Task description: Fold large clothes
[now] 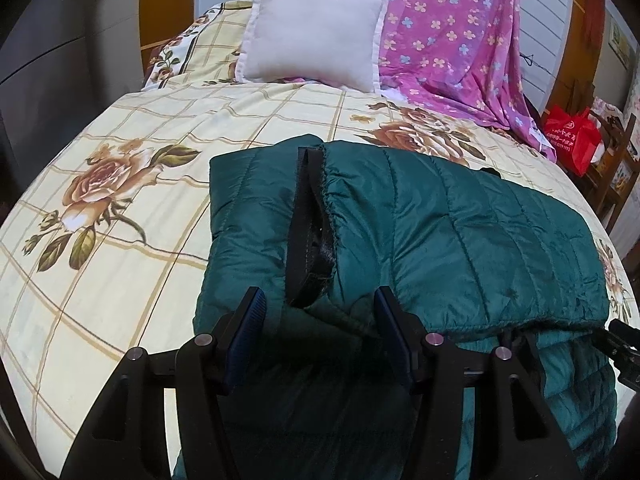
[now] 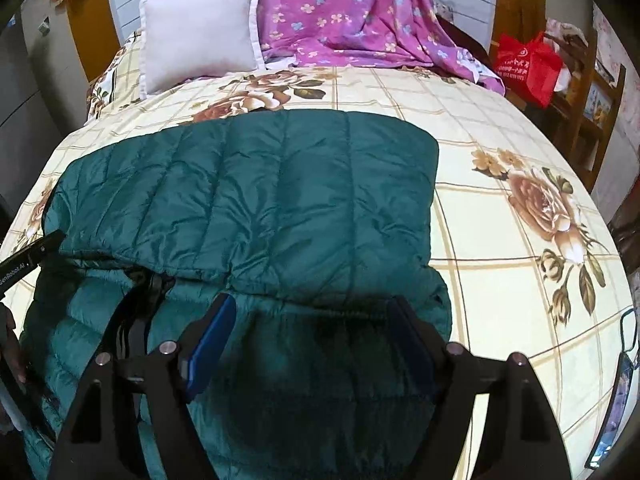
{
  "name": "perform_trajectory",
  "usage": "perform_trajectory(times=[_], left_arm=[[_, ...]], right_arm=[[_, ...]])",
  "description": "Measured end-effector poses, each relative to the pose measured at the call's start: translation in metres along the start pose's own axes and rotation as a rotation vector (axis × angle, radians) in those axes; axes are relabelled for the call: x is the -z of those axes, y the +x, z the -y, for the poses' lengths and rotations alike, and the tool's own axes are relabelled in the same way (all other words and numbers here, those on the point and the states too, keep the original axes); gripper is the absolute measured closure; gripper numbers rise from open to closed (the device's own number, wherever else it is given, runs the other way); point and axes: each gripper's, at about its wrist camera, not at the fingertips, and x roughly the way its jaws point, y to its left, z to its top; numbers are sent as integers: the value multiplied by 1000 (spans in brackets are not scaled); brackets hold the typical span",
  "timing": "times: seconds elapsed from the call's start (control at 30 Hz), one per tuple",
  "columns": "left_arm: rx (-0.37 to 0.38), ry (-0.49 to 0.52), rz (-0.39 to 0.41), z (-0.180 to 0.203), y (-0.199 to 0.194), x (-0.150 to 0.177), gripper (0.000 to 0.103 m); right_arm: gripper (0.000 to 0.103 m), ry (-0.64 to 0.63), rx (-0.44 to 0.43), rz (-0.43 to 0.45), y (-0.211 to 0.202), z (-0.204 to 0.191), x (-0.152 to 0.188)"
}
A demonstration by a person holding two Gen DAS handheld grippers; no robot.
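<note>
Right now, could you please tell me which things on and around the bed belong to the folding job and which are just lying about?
Belongs to the job:
green quilted jacket
left gripper
right gripper

Just lying about:
white pillow
purple flowered sheet
red bag

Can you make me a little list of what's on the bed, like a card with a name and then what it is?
Jacket: green puffy jacket, partly folded, lying on the bed
Bed cover: cream bedspread with brown roses
Pillow: white pillow at the far end
Pink cloth: pink flowery sheet draped at the head of the bed
Bag: red bag beside the bed
Left gripper: fingers apart, over the jacket's black-edged opening
Right gripper: fingers apart, over the jacket's near part
</note>
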Motion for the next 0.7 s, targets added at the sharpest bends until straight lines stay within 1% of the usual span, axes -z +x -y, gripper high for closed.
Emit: perform_trajectory(times=[0.17, 0.37, 0.47, 0.57, 0.7], left_arm=[[0, -2, 3, -2, -3, 1, 66], [-7, 4, -14, -4, -6, 5, 66], [-18, 15, -31, -2, -11, 10, 66], [-34, 36, -48, -2, -20, 18, 66], [-29, 37, -83, -11, -33, 40, 66]], right_arm=[[22, 14, 3, -2, -2, 4, 2], [22, 13, 27, -42, 8, 9, 9], [22, 24, 22, -56, 9, 15, 15], [22, 23, 27, -62, 7, 20, 21], [22, 18, 19, -80, 1, 26, 31]])
